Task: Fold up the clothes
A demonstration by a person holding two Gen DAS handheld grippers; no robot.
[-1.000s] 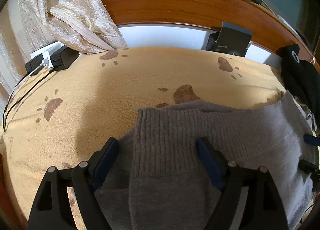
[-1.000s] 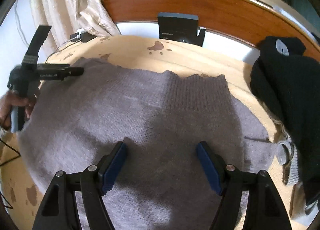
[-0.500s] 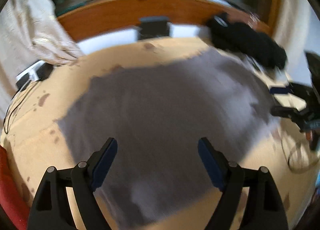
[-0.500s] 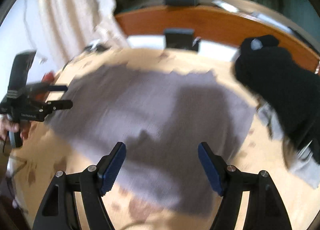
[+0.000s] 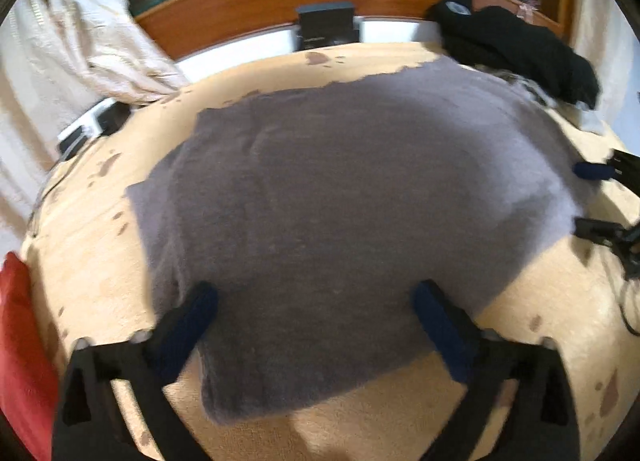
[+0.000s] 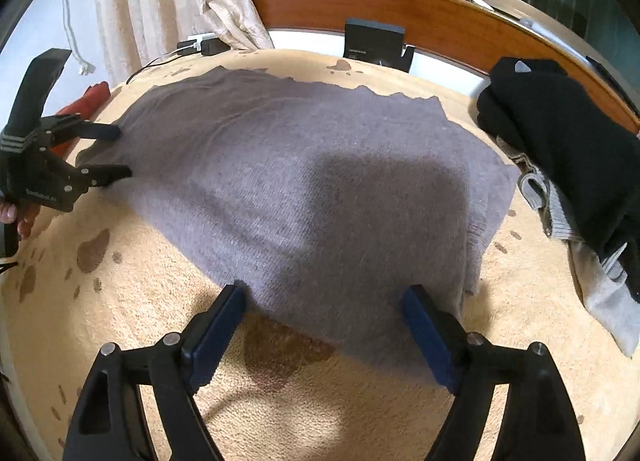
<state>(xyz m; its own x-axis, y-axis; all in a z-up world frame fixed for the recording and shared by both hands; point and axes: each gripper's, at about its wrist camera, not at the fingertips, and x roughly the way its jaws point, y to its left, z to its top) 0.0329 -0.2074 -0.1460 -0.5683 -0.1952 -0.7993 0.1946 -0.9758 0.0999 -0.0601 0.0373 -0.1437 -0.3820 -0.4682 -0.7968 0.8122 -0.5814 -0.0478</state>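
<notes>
The grey sweater (image 6: 304, 181) is laid flat on the beige blanket (image 6: 140, 301), probably so that it can be folded; nothing is held by the left gripper (image 5: 316, 313) or the right gripper (image 6: 324, 309), whose jaws are opening wide above its near edge.

Both grippers are chunky black plastic, left gripper (image 5: 314, 303) and right gripper (image 6: 322, 303), with dark blue pads (image 6: 424, 331) and silver screws (image 6: 172, 338).
</notes>
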